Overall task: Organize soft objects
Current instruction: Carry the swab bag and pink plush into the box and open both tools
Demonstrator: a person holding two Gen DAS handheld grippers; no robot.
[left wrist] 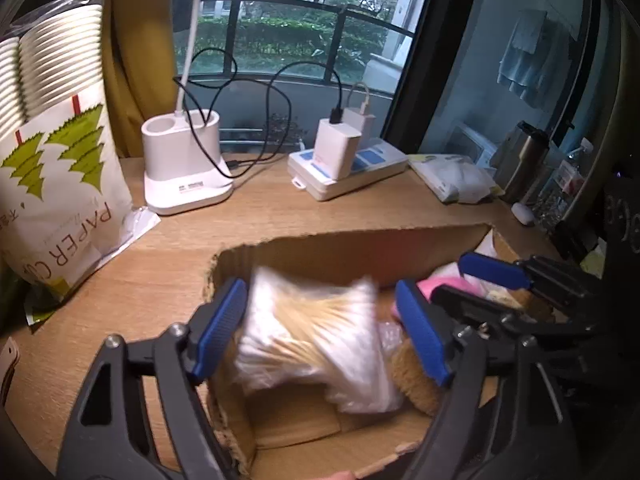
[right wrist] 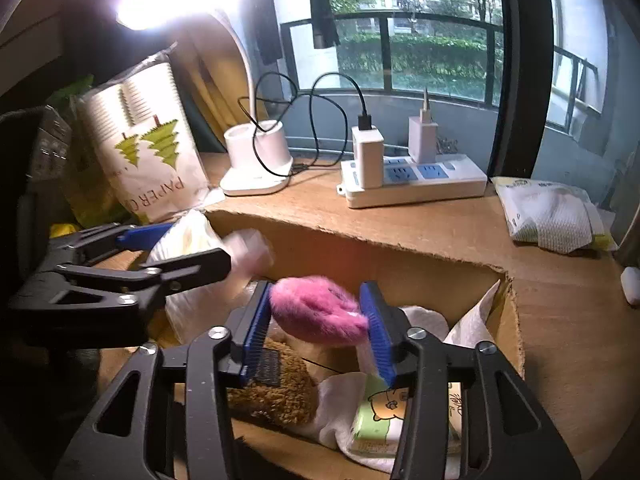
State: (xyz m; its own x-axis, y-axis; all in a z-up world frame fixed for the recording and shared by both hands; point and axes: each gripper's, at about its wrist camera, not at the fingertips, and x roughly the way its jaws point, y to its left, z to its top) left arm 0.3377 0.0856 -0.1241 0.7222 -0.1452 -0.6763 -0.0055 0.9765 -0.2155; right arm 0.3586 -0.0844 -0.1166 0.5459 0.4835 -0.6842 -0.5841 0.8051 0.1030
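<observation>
**Two claws loaded over the cardboard box**

The left gripper (left wrist: pixel 320 324) is held spread wide, and a clear plastic bag of cotton swabs (left wrist: pixel 316 340) is seen between its blue pads (left wrist: pixel 222 326), blurred; the near pad is touched by the bag, while contact at the far pad cannot be told. The right gripper (right wrist: pixel 318 332) is pressed in on a pink plush toy (right wrist: pixel 318 314), which is pinched between both pads above the open cardboard box (right wrist: pixel 384 258).

Inside the box, a brown plush toy (right wrist: pixel 276 392) is found under the right gripper, with a white cloth (right wrist: pixel 340 400) and a green tissue packet (right wrist: pixel 380 416) just beside it toward the near right corner.

Beyond the box, along the far edge of the tabletop (left wrist: pixel 260 216), a white lamp base (left wrist: pixel 184 164) and a power strip (left wrist: pixel 348 172) with chargers are set. A paper cup pack (left wrist: pixel 60 152) is stood at the left edge, and a wipes packet (right wrist: pixel 548 212) is laid at the right.
</observation>
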